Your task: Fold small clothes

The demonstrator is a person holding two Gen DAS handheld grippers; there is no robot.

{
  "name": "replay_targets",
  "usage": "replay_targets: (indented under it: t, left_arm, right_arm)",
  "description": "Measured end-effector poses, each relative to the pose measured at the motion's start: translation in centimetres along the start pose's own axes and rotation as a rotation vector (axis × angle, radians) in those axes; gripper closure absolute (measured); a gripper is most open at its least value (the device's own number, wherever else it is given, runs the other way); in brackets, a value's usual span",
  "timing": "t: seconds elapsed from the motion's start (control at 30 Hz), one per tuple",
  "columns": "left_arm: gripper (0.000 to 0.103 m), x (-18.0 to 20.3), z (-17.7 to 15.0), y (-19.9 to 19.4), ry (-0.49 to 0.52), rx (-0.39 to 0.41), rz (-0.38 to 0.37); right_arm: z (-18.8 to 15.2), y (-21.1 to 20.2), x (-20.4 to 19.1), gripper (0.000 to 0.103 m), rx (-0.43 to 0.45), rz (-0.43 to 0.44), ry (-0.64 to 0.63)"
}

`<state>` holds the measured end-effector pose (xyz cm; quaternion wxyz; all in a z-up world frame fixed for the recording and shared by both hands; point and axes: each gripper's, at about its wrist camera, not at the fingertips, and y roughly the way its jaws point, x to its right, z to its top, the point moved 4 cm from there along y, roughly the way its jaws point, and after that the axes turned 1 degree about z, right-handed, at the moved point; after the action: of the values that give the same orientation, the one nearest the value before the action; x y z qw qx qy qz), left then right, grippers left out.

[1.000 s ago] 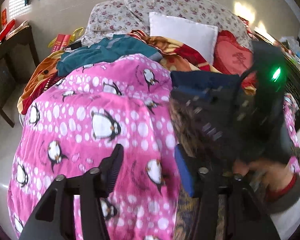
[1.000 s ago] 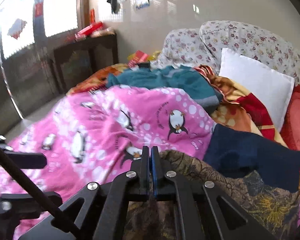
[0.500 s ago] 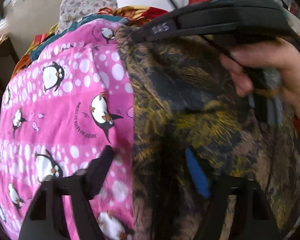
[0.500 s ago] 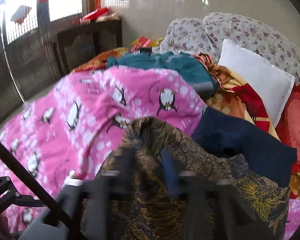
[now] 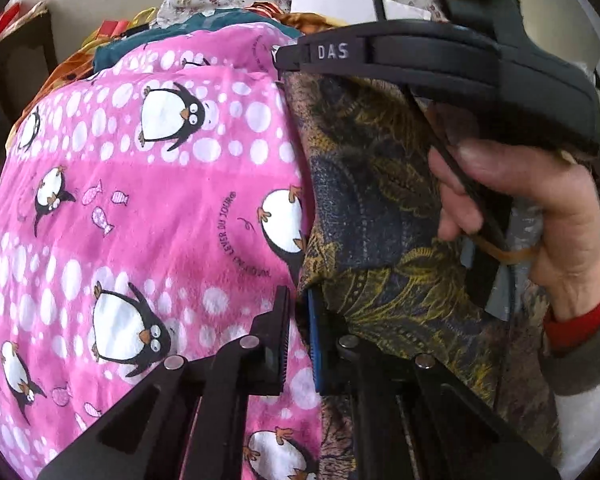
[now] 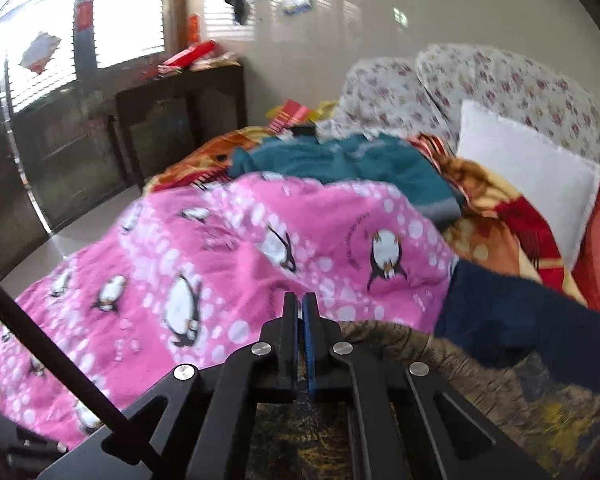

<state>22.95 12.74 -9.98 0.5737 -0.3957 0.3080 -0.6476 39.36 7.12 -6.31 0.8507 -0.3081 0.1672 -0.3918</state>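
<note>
- Left gripper (image 5: 298, 334): jaws narrowly parted at the left edge of the dark brown-and-gold patterned garment (image 5: 380, 208); the blue-padded finger touches the cloth edge, the black one rests over the pink penguin blanket (image 5: 140, 208). No firm pinch shows.
- The garment hangs and drapes over the blanket's right side, bunched and creased.
- Right gripper (image 6: 300, 320): jaws pressed together; cloth between them cannot be made out from its own camera, though the garment (image 6: 500, 392) lies just under and right of it, beside a folded navy piece (image 6: 516, 320).
</note>
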Motion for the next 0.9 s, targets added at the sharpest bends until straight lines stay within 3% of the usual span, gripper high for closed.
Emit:
replay_targets:
  t: [0.03, 0.13, 0.17, 0.2, 0.27, 0.37, 0.43, 0.47, 0.53, 0.67, 0.77, 0.9]
  left_arm:
    - [0.089, -0.1, 0.0, -0.4, 0.002, 0.01, 0.007]
    - [0.086, -0.1, 0.0, -2.2, -0.017, 0.059, 0.033]
    - [0.083, -0.1, 0.3, -3.0, -0.012, 0.086, 0.052]
    - [0.08, 0.2, 0.6, -3.8, -0.002, 0.113, 0.06]
    - [0.058, 1.1, 1.0, -4.6, 0.014, 0.138, 0.057]
    - [0.042, 3.3, 1.9, -5.1, 0.041, 0.164, 0.036]
    - [0.034, 5.3, 2.6, -4.7, 0.068, 0.162, 0.028]
    - [0.031, 6.5, 3.1, -4.2, 0.081, 0.152, 0.018]
    - [0.031, 8.1, 3.7, -2.7, 0.099, 0.124, 0.023]
    - [0.031, 8.2, 4.7, 2.2, 0.106, 0.044, 0.14]
    - [0.031, 6.5, 4.8, 3.8, 0.046, -0.006, 0.138]
    - [0.031, 5.6, 4.2, 2.7, 0.017, 0.011, 0.161]
  right_arm:
    - [-0.3, -0.8, 0.5, 0.073, -0.002, -0.002, 0.017]
    - [-1.7, -5.8, 2.1, 0.037, 0.04, 0.012, 0.051]
    - [-2.3, -7.7, 2.9, 0.034, 0.053, -0.016, 0.055]
    - [-3.3, -10.1, 4.2, 0.034, 0.064, -0.055, 0.061]
    - [-5.8, -14.7, 7.8, 0.033, 0.053, -0.157, 0.113]
    - [-10.2, -20.1, 13.9, 0.031, 0.0, -0.395, 0.219]
    - [-12.7, -22.3, 16.7, 0.031, -0.023, -0.475, 0.242]
    - [-14.4, -22.8, 18.1, 0.033, -0.065, -0.479, 0.271]
    - [-17.2, -23.0, 20.0, 0.046, -0.13, -0.501, 0.303]
    - [-21.2, -24.0, 25.1, 0.046, -0.16, -0.689, 0.378]
    - [-21.8, -26.4, 26.7, 0.046, -0.106, -0.644, 0.514]
    - [-21.4, -28.4, 23.5, 0.046, -0.025, -0.545, 0.444]
